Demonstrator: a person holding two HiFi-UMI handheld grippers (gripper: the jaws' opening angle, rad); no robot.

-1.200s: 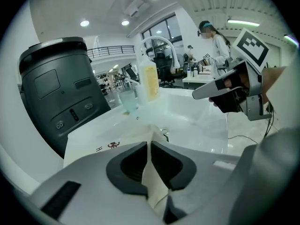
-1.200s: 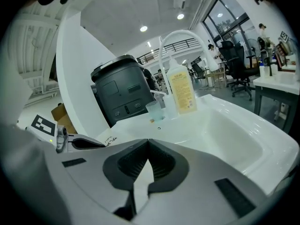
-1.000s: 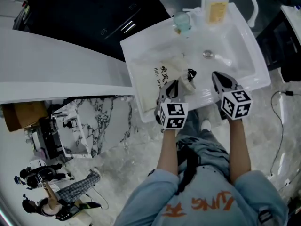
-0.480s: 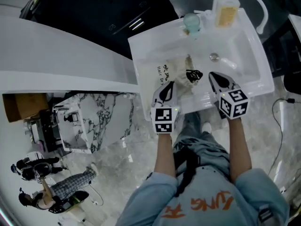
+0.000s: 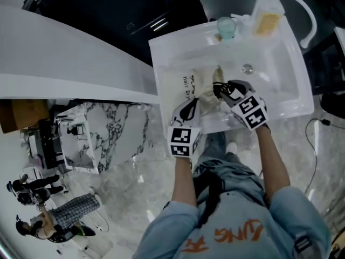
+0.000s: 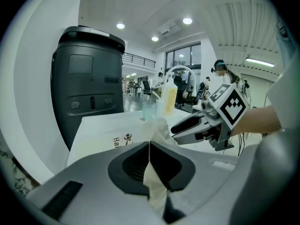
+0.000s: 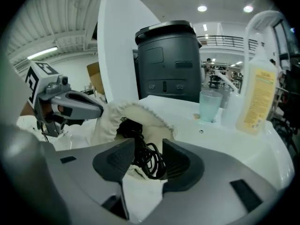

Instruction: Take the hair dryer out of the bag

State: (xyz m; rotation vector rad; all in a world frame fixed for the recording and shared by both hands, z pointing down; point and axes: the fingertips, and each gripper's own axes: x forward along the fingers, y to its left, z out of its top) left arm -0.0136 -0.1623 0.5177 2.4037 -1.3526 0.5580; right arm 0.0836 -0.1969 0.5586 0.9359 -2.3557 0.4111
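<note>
A cream cloth bag (image 5: 202, 88) with black print lies in the white basin (image 5: 280, 90). My left gripper (image 5: 193, 103) is shut on the bag's near edge, and the cloth (image 6: 151, 172) shows pinched between its jaws. My right gripper (image 5: 222, 88) is at the bag's mouth (image 7: 136, 110); its jaws have just been opening. They now stand apart on either side of the hair dryer's coiled black cord (image 7: 149, 157), which spills out of the bag. The dryer's body is hidden inside the bag.
At the basin's far rim stand a pale cup (image 5: 226, 27), a yellow liquid bottle (image 5: 268, 16) and a white curved faucet (image 5: 308, 15). A drain (image 5: 247, 68) lies right of the bag. A dark machine (image 6: 86, 83) stands behind the basin. People stand on the floor at lower left.
My right gripper has swung left from the basin's front rim to the bag's mouth and opened over the black cord. My left gripper has shifted slightly, still holding the cloth.
</note>
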